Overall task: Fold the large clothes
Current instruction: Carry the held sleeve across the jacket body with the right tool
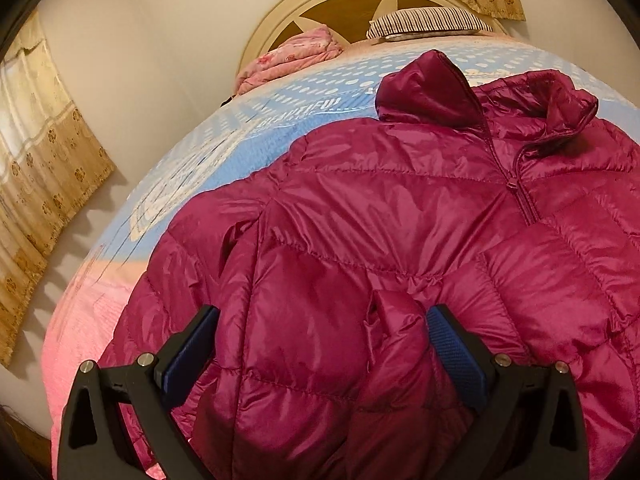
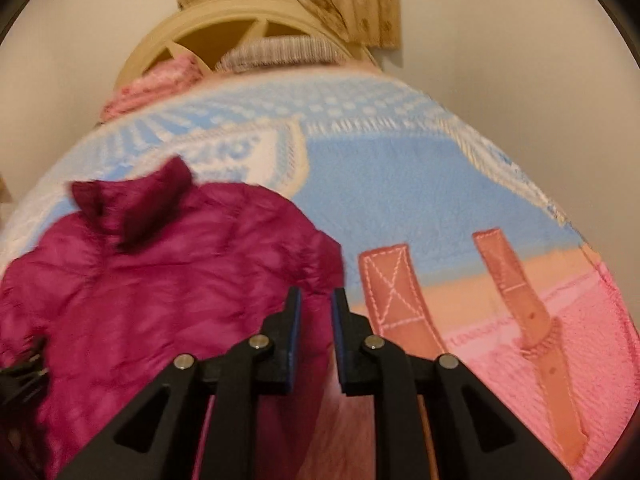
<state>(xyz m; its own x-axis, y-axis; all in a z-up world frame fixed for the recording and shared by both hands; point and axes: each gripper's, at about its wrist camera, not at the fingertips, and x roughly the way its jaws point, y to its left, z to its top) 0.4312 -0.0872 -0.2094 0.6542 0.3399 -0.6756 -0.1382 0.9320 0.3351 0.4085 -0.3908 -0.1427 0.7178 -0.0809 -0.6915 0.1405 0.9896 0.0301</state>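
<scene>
Left wrist view shows the magenta puffer jacket point(image 1: 400, 220) lying front-up on the bed point(image 1: 240, 152), zipped, its collar toward the headboard point(image 1: 352, 4) end and its hem toward the foot edge, where the person stands. One sleeve point(image 1: 392, 320) already lies across the chest, its cuff just between the left tongs point(image 1: 324, 344). Those tongs stand wide apart over the lower body of the jacket and have hold of nothing; whether the pads brush the fabric I cannot tell.

In the right wrist view the picture is blurred. The right tongs point(image 2: 316, 328) are drawn nearly together with a narrow gap showing, hanging by the jacket's side edge, toward the bed's foot edge. No cloth is visible between the pads, so they look empty, though the blur leaves some doubt. Beyond them the blue and pink blanket point(image 2: 420, 208) lies bare out to the bed's far side.

As a judgement, the fold is in its early stage: the garment is spread and roughly flat, and one sleeve seems brought in. Left to do, it appears, are the other sleeve or side panel, then doubling the body from hem toward collar. The slick, puffy shell will likely spring back, so each fold may need pressing down. A pink quilt point(image 1: 296, 56) and a striped pillow point(image 1: 428, 22) sit at the head end, well apart from the work.
</scene>
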